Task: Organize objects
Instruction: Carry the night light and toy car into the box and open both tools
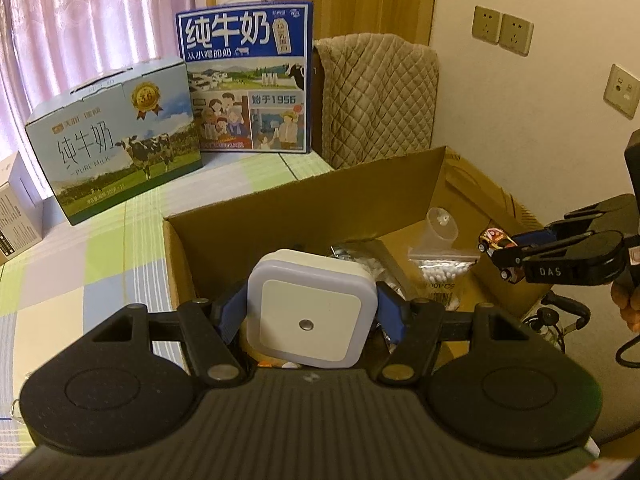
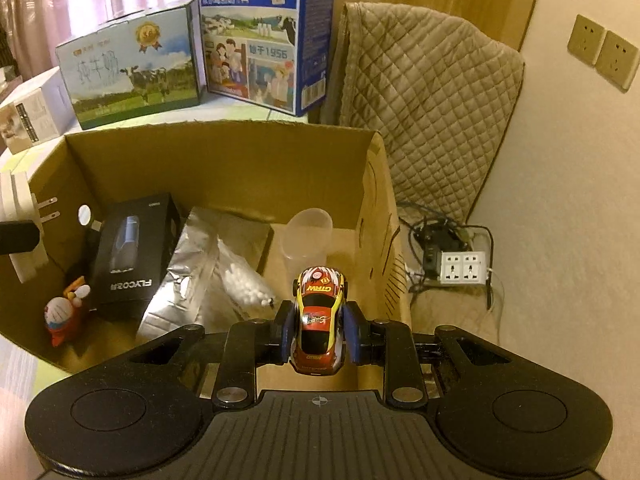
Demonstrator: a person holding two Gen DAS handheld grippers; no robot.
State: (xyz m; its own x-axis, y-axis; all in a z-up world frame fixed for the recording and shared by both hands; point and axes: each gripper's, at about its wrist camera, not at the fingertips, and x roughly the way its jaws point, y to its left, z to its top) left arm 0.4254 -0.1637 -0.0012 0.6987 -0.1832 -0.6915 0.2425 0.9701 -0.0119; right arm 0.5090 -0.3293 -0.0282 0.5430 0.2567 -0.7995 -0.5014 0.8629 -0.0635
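2 milk cartons [image 1: 116, 140], 1 toy car [image 2: 319, 320]

Pink curtains [image 1: 80, 20] glowed with daylight behind two milk cartons [image 1: 244, 76] on a checked surface [image 1: 80, 264]. A quilted beige cover [image 2: 432, 120] leaned against the cream wall [image 2: 560, 200], near wall sockets [image 1: 502, 30] and a floor power strip [image 2: 462, 266].

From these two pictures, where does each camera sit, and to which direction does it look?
Left wrist view: sits on the left hand-held gripper, which clamps a white night light; looks over the cardboard box toward the milk cartons; the right hand-held gripper shows at right.
Right wrist view: sits on the right hand-held gripper, which clamps a toy car; looks down into the box.
Both share the box, toy car, night light and plastic cup.
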